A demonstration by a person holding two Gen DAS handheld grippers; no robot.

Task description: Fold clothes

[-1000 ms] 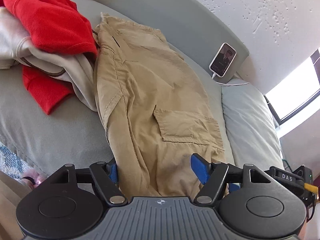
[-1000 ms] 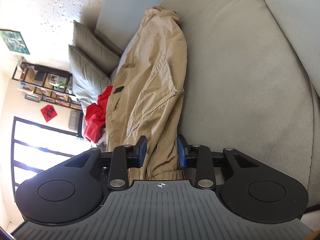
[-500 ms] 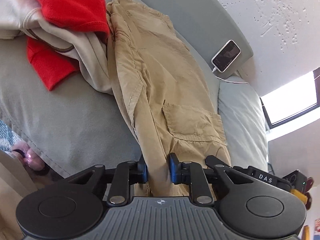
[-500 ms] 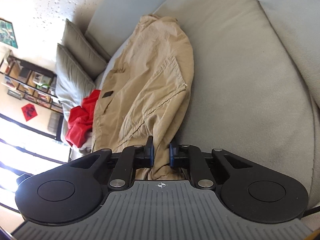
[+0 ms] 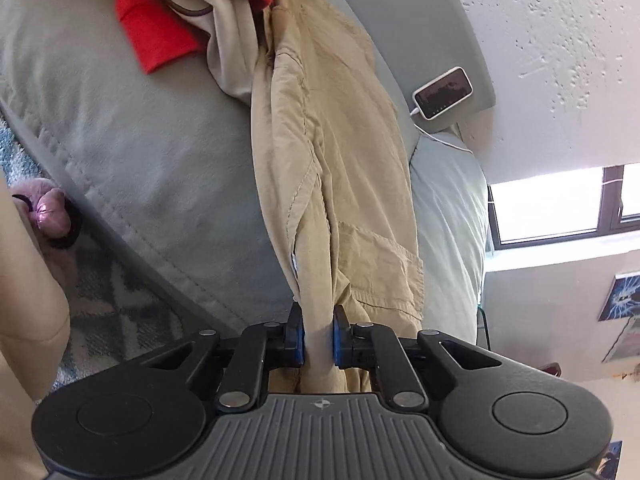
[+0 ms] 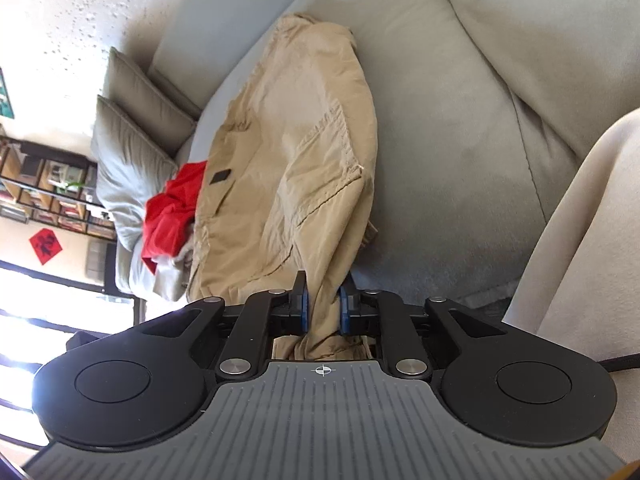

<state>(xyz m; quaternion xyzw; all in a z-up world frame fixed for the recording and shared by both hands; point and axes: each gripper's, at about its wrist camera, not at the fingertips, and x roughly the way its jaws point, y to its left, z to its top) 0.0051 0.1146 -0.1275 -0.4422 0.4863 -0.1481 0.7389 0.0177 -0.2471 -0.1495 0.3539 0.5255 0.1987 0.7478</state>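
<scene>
Tan cargo trousers [image 5: 332, 152] lie stretched along the grey sofa seat [image 5: 160, 168]. My left gripper [image 5: 317, 334] is shut on a bunched end of the trousers and lifts it off the cushion. In the right wrist view the same trousers [image 6: 304, 152] run away from me, and my right gripper [image 6: 323, 306] is shut on their near end, also raised. A cargo pocket [image 5: 380, 264] faces up near the left gripper.
A red garment [image 5: 160, 36] and a beige garment [image 5: 228, 48] are piled at the trousers' far end. A phone [image 5: 442, 92] on a white cable leans on the sofa back. Grey pillows [image 6: 132, 132] stand at the sofa's end. A patterned rug [image 5: 112, 304] lies below.
Both grippers closed on the trouser ends and lifted them. The fabric now hangs taut and narrow from each gripper, and both cameras have tilted upward away from the seat.
</scene>
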